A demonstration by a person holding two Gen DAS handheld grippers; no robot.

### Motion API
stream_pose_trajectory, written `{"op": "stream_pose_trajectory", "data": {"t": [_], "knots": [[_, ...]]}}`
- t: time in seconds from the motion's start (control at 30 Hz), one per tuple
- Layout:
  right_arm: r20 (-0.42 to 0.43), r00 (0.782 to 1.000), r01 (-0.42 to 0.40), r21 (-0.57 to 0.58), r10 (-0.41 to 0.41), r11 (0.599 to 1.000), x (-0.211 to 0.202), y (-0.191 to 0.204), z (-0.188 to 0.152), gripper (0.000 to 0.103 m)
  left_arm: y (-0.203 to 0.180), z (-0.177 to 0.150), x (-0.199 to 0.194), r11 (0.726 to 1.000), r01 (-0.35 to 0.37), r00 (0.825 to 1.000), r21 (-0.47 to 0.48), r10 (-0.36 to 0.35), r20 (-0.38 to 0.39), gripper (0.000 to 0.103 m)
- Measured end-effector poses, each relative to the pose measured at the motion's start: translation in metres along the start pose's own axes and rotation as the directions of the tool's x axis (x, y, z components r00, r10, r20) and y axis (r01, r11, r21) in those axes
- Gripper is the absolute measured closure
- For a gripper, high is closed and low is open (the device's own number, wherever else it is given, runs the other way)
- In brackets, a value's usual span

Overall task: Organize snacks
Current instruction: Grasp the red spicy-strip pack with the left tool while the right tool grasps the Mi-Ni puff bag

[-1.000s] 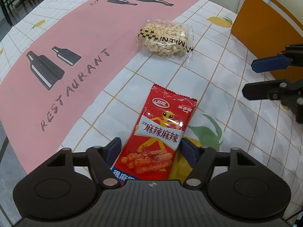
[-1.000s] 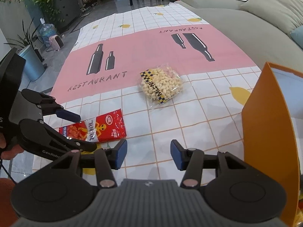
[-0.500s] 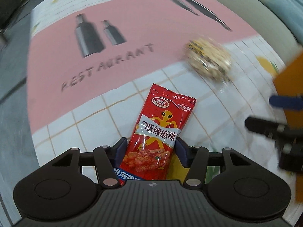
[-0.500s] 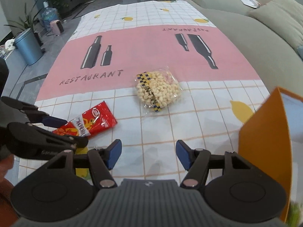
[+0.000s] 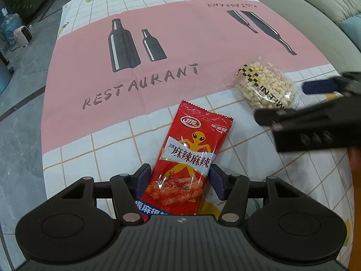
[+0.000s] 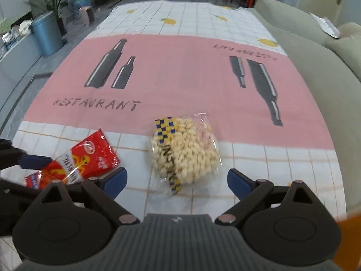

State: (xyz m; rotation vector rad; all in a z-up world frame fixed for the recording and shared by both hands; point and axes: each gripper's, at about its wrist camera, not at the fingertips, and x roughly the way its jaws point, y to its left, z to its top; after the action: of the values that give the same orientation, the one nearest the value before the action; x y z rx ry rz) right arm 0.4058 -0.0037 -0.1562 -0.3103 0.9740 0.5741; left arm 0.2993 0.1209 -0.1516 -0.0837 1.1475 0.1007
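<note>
Left gripper [image 5: 178,181]: jaws set part-way apart and easing wider, lower end of the red spicy-snack packet [image 5: 187,158] between them. Blue pads [image 5: 144,180] close against both long edges of the packet; firm pressure not confirmable from the left wrist view. Packet flat on the white-checked strip of the cloth-covered bench [image 5: 180,45], close to the near edge, top seam pointing toward the pink band printed "RESTAURANT".

Right gripper [image 6: 177,181]: jaws spread wide and opening further, nothing clamped. Clear bag of pale peanuts [image 6: 185,151] just ahead of the fingertips, centred on the gap, no contact with either pad [image 6: 237,184]. Bag across the border between pink band and white checks, slightly toward the right edge of the bench, well apart from the red packet [image 6: 83,160].

In the left wrist view, right gripper [image 5: 291,100] blurred, entering from the right edge, one blue pad above and one dark finger below the peanut bag [image 5: 266,88].

Grey sofa [image 6: 315,52] along the right edge of the bench. Orange object at the lower right corner of the right wrist view, mostly out of frame.
</note>
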Motion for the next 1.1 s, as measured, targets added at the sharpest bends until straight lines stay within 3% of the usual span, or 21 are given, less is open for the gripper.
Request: {"op": "stream_pose_trajectory", "data": {"t": [0.27, 0.63, 1.1], "knots": [[-0.027, 0.999, -0.026, 0.021, 0.027, 0.999, 0.024, -0.012, 0.008, 0.004, 0.001, 0.002, -0.001, 1.000, 0.003, 1.000, 0.002, -0.003, 0.001, 0.035], [-0.041, 0.999, -0.007, 0.039, 0.009, 0.999, 0.028, -0.009, 0.003, 0.003, -0.006, 0.001, 0.001, 0.999, 0.016, 1.000, 0.045, -0.016, 0.003, 0.011], [0.000, 1.000, 0.015, 0.071, -0.015, 0.997, 0.022, -0.006, -0.006, 0.007, -0.008, -0.004, -0.001, 0.998, 0.012, 0.999, 0.063, -0.014, 0.038, 0.009]]}}
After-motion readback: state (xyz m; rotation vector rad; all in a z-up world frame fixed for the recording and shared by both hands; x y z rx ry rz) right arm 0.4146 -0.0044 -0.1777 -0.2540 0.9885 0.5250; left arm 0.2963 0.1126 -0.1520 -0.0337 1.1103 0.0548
